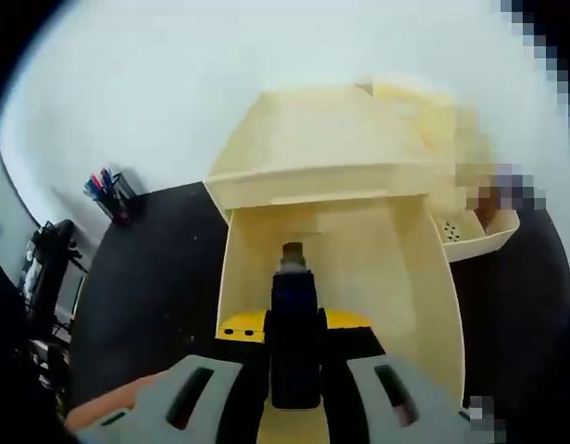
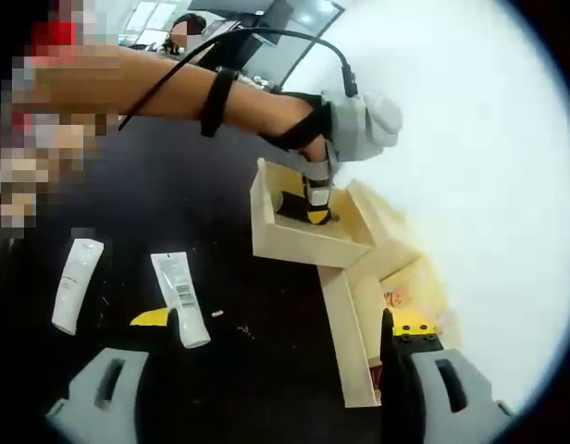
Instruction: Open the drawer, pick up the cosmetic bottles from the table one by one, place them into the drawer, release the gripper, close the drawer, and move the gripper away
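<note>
left gripper (image 1: 294,370) clamped on a dark cosmetic bottle (image 1: 293,314), held upright inside the open drawer (image 1: 243,277) of the pale wooden organizer (image 1: 313,139). right gripper (image 2: 266,388) wide open, holding nothing, above the black table (image 2: 266,324) near two white tubes (image 2: 180,298) lying flat.

In the left gripper view, the dark blue cosmetic bottle (image 1: 294,319) sits between the left gripper's (image 1: 295,388) jaws, over the open pale wooden drawer (image 1: 424,277), which juts from the pale wooden cabinet (image 1: 322,139) behind it. A black mesh pen holder (image 1: 114,199) stands far left on the black table (image 1: 155,277). In the right gripper view, 2 white cosmetic tubes (image 2: 77,282) (image 2: 180,298) lie side by side on the table, left of the drawer, beyond the right gripper (image 2: 266,393).
</note>
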`<move>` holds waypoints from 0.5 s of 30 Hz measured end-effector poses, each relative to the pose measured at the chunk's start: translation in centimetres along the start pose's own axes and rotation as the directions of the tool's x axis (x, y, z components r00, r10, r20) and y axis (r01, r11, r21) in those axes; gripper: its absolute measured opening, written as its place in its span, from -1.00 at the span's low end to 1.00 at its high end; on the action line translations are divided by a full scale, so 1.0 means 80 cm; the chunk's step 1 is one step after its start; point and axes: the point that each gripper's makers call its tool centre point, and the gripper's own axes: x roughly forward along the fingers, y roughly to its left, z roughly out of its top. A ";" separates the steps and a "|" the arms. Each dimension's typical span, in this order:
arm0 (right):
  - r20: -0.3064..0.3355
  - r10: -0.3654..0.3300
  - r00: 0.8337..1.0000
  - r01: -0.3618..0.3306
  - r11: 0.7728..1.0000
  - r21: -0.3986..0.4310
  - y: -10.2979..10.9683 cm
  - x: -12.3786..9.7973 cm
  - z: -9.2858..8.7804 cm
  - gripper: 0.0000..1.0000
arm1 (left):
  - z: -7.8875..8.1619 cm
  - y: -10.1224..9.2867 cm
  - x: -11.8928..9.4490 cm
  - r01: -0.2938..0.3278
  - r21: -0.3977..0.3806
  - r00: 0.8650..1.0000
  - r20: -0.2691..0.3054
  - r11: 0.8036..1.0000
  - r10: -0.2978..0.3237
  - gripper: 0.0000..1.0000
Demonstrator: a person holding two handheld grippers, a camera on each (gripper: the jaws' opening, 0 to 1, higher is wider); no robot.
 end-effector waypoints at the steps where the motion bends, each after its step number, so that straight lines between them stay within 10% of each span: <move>1: 0.004 -0.001 1.000 0.001 1.000 0.005 -0.001 -0.001 0.000 0.68 | 0.005 0.003 0.000 -0.008 0.019 1.000 0.002 1.000 0.008 -0.68; 15: 0.058 -0.005 0.998 0.005 1.000 0.009 -0.006 -0.004 0.009 0.66 | 0.027 -0.010 -0.057 0.158 -0.048 0.981 0.125 0.986 -0.151 -0.63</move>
